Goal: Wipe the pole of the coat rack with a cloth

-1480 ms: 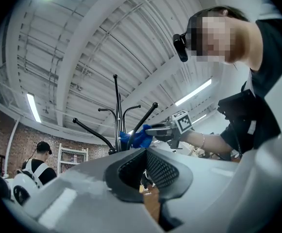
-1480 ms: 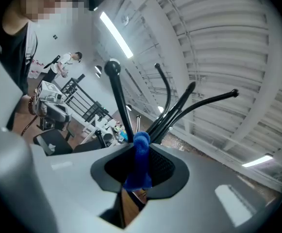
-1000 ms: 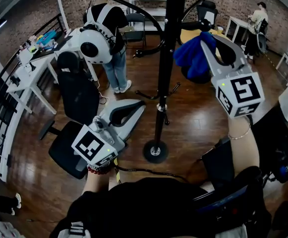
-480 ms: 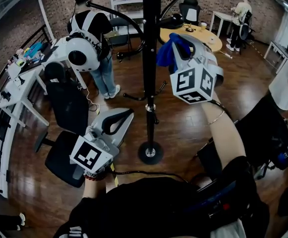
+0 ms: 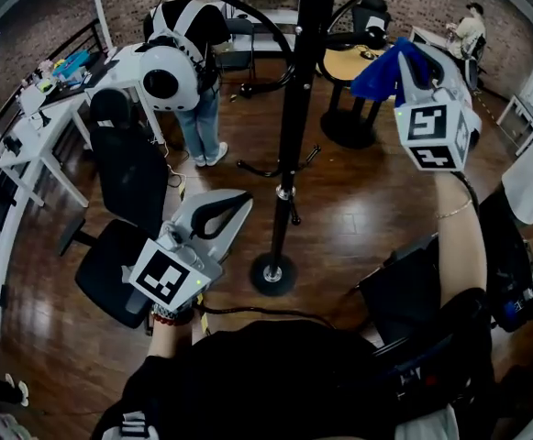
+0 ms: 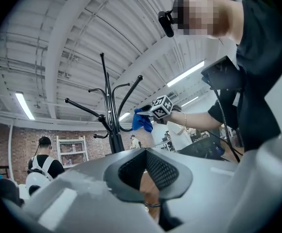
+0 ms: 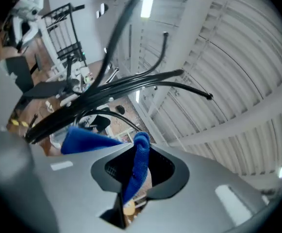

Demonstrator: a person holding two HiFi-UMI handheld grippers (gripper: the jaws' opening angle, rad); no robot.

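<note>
The wooden floor (image 5: 367,214) carries the coat rack (image 5: 289,168), which stands on a round base (image 5: 273,274) in the open middle of the floor, clear of the office chair (image 5: 124,200) to its left. Its pole (image 5: 295,117) is black, slim and upright, so its long axis runs straight up and down, with curved hook arms branching off near the top.

The right gripper (image 5: 404,62) is raised high, level with the upper part of the pole. The pole lies to the left of its jaws with a clear gap between them, so nothing touches the pole. The left gripper (image 5: 234,204) hangs low, left of the pole and above the base. Its jaws are together with nothing between them. The right hand is the nearer one to the part of the pole that needs wiping.

The cloth (image 5: 371,79) is bright blue and soft. The right gripper view shows a fold of it pinched between that gripper's closed jaws, and the rest bunches out beyond the tips towards the rack.

Wiping has probably not made contact at this point. The next move likely calls for carrying the cloth leftward until it presses on the pole, then stroking along its length. The hook arms near the jaws could snag the loose cloth.
</note>
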